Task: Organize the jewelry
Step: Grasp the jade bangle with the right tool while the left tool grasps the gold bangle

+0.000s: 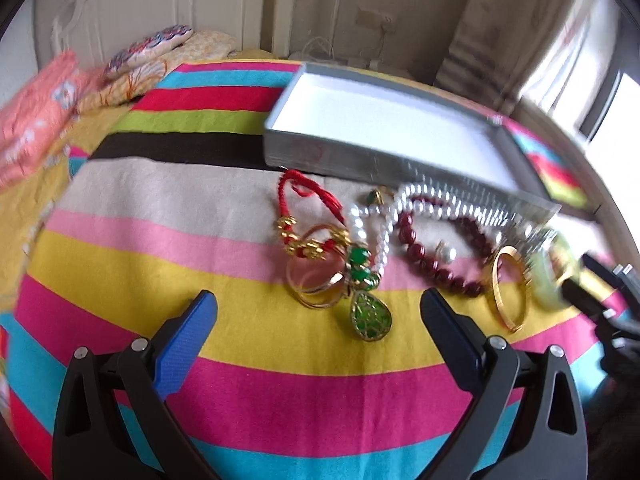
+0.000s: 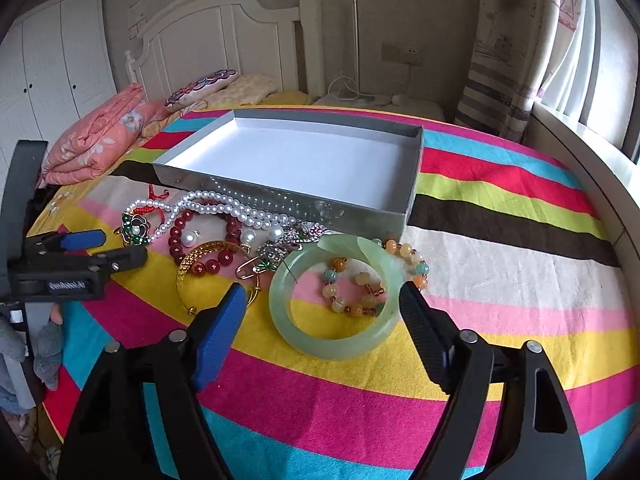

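A heap of jewelry lies on a striped cloth in front of an empty silver box (image 1: 320, 152) (image 2: 280, 196) with a white inside. My left gripper (image 1: 320, 312) is open just short of a green pendant (image 1: 370, 316), gold rings (image 1: 316, 284) and a red cord bracelet (image 1: 308, 220). A pearl necklace (image 1: 440, 196) (image 2: 224, 204) and dark red beads (image 1: 436, 268) (image 2: 208, 264) lie beyond. My right gripper (image 2: 320, 308) is open around the near side of a pale green jade bangle (image 2: 336, 344), beside an amber bead bracelet (image 2: 360, 300) and a gold bangle (image 2: 208, 252) (image 1: 508, 292).
The striped cloth (image 2: 500, 264) covers a bed. A folded pink quilt (image 2: 100, 136) and pillows (image 2: 208, 88) lie at the far left by the headboard. A curtain (image 2: 512, 60) and window ledge (image 2: 592, 148) are on the right. The left gripper shows in the right wrist view (image 2: 104, 248).
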`<state>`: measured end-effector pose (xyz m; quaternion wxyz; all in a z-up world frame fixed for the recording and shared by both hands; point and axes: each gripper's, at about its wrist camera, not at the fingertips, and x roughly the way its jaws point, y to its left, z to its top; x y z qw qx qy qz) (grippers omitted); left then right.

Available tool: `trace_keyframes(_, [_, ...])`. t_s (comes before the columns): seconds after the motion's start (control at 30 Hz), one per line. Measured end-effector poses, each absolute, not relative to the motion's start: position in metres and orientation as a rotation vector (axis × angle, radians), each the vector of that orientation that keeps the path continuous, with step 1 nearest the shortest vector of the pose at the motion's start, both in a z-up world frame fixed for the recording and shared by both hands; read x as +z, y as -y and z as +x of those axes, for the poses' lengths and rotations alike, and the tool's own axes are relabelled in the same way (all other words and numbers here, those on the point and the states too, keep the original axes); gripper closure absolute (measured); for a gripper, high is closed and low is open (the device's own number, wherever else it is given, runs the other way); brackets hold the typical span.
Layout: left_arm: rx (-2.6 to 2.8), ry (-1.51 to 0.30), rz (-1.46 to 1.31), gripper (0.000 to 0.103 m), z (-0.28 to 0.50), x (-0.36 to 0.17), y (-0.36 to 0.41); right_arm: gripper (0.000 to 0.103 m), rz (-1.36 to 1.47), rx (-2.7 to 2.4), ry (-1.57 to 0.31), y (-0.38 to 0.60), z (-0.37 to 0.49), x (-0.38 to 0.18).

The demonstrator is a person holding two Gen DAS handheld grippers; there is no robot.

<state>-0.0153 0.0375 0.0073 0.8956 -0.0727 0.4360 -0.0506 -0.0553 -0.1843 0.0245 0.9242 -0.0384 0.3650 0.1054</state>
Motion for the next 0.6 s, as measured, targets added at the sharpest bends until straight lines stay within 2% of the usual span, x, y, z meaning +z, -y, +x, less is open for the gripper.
trace_keyframes(0.03, [-0.119, -0.886, -0.215, 0.003, -0.018, 0.008, -0.049, 0.036, -0.101, 0.226, -0.742, 0.180, -0.056, 0.025])
trace_keyframes(0.07, [-0.119, -0.872, -0.257, 0.007, -0.020, 0.009, -0.057, 0.044, -0.123, 0.230, -0.729, 0.177, -0.058, 0.027])
trace_keyframes(0.1, [-0.110, -0.856, -0.293, 0.011, -0.022, 0.009, -0.064, 0.065, -0.134, 0.236, -0.714, 0.175, -0.060, 0.028])
trace_keyframes(0.13, [-0.099, -0.845, -0.309, 0.013, -0.024, 0.011, -0.067, 0.070, -0.139, 0.221, -0.699, 0.174, -0.062, 0.028])
trace_keyframes(0.33, [-0.122, -0.686, -0.256, 0.017, -0.054, 0.032, -0.055, 0.069, -0.246, 0.284, -0.743, 0.156, -0.068, 0.023])
trace_keyframes(0.43, [-0.169, -0.670, -0.223, 0.017, -0.067, 0.039, -0.043, 0.070, -0.356, 0.279, -0.775, 0.140, -0.066, 0.014])
trace_keyframes(0.5, [-0.214, -0.684, -0.200, 0.026, -0.074, 0.039, -0.036, 0.070, -0.397, 0.275, -0.789, 0.135, -0.063, 0.011])
trace_keyframes(0.6, [-0.298, -0.723, -0.113, 0.031, -0.084, 0.041, -0.010, 0.077, -0.387, 0.288, -0.825, 0.140, -0.053, 0.009])
